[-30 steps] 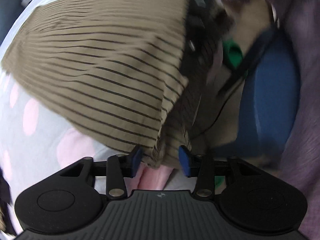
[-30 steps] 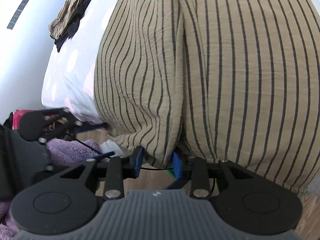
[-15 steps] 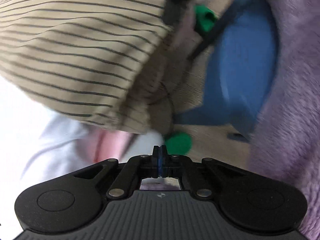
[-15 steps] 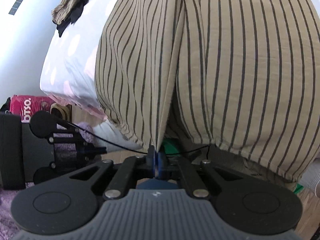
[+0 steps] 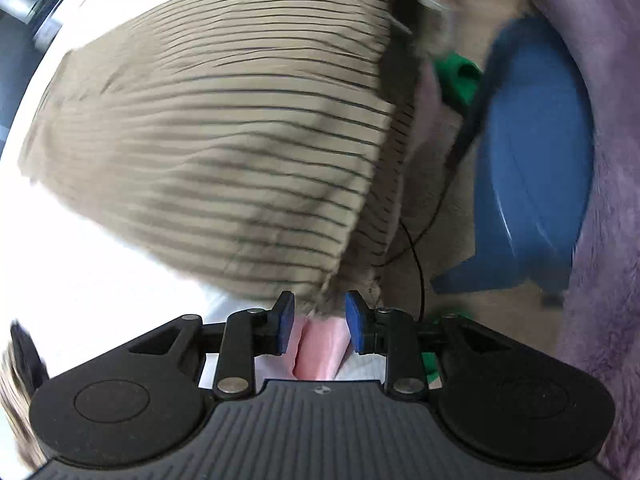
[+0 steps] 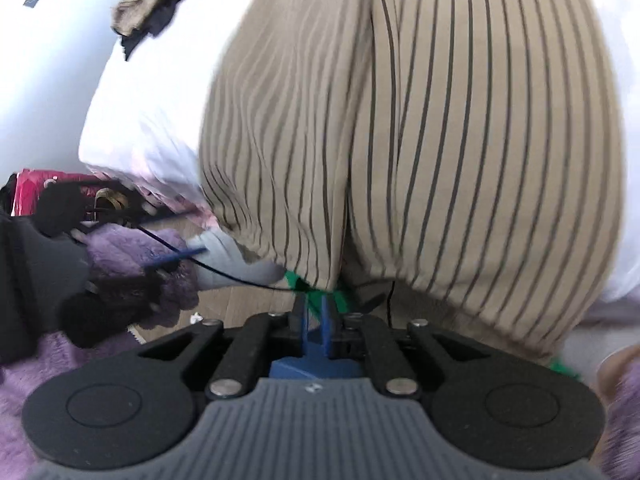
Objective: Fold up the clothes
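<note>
Here the striped garment [image 5: 224,152] is lying on the white bed [image 5: 80,248], its hem hanging over the edge. The left gripper [image 5: 319,320] is opening, the hem's corner lying loose between its pads. The right gripper [image 6: 314,314] is opening too, a narrow gap showing just below the hem [image 6: 320,280], pinching nothing.

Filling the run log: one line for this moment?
left gripper: opening, nothing gripped | right gripper: opening, empty | striped garment: draped over bed edge
</note>
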`<state>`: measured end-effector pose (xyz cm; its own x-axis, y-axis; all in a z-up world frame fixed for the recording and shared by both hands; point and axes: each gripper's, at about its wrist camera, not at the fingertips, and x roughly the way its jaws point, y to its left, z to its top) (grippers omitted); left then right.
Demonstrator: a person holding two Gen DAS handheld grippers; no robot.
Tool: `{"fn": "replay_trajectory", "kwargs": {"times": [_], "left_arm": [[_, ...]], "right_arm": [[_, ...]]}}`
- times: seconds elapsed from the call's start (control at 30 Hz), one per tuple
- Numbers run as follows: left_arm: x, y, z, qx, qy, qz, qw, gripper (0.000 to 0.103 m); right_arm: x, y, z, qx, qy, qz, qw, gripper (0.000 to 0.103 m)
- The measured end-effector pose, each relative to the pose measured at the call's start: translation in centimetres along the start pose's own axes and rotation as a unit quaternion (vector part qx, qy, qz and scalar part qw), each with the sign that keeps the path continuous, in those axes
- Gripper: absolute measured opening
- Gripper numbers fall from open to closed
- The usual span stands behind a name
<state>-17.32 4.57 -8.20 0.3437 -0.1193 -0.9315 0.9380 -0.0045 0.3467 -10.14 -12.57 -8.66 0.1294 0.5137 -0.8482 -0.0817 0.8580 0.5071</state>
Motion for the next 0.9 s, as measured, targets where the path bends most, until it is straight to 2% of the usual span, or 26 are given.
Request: {"fn": "replay_trajectory", "kwargs": {"times": [0.1, 0.2, 0.27, 0.33, 0.4, 0.53, 0.63, 0.7, 0.77, 0.83, 0.9], "left_arm": [[1.6, -1.2, 0.3, 0.052, 0.019, 0.022, 0.9982, 0.026], [3.0, -1.3, 0.6, 0.07, 0.043, 0.035, 0.996, 0.0], [3.5, -0.7, 0.9, 0.049, 0.055, 0.032, 0.9968, 0.0], [3.4, 0.0, 1.0, 0.021, 0.059, 0.008, 0.998, 0.0], [3.3, 0.6, 1.1, 0.003, 0.059, -0.034, 0.9977, 0.0], [3.3, 1.3, 0.9, -0.008, 0.053, -0.116, 0.9918, 0.0], [2.5, 2.2, 1.0, -0.027, 0.044, -0.131, 0.99, 0.0], [1.4, 4.2, 0.8, -0.071, 0.024, -0.125, 0.9894, 0.0], [0.5, 6.6, 0.2, -0.132, 0.002, -0.126, 0.9832, 0.011], [-0.2, 9.1, -0.6, -0.202, -0.02, -0.132, 0.9702, 0.035], [-0.1, 10.8, -1.3, -0.256, -0.025, -0.145, 0.9553, 0.039]], "right_arm": [[-2.5, -0.5, 0.5, -0.039, -0.009, -0.039, 0.998, 0.029], [-4.7, -2.4, 0.9, -0.043, -0.016, -0.082, 0.996, 0.031], [-5.9, -3.9, 1.2, -0.027, -0.018, -0.106, 0.994, 0.031], [-6.8, -5.5, 0.8, -0.014, -0.01, -0.117, 0.993, 0.032], [-7.0, -6.6, 0.4, -0.003, 0.002, -0.122, 0.993, 0.032], [-5.3, -7.9, 0.1, 0.0, 0.032, -0.134, 0.99, 0.032], [-4.5, -8.6, -0.1, -0.007, 0.034, -0.139, 0.99, 0.032], [-4.4, -9.2, -0.1, -0.002, 0.033, -0.133, 0.991, 0.032], [-4.1, -9.9, -0.3, 0.014, 0.041, -0.122, 0.992, 0.032], [-3.6, -10.5, -0.4, 0.028, 0.053, -0.107, 0.992, 0.032], [-3.5, -10.7, -0.4, 0.03, 0.051, -0.095, 0.994, 0.032]]}}
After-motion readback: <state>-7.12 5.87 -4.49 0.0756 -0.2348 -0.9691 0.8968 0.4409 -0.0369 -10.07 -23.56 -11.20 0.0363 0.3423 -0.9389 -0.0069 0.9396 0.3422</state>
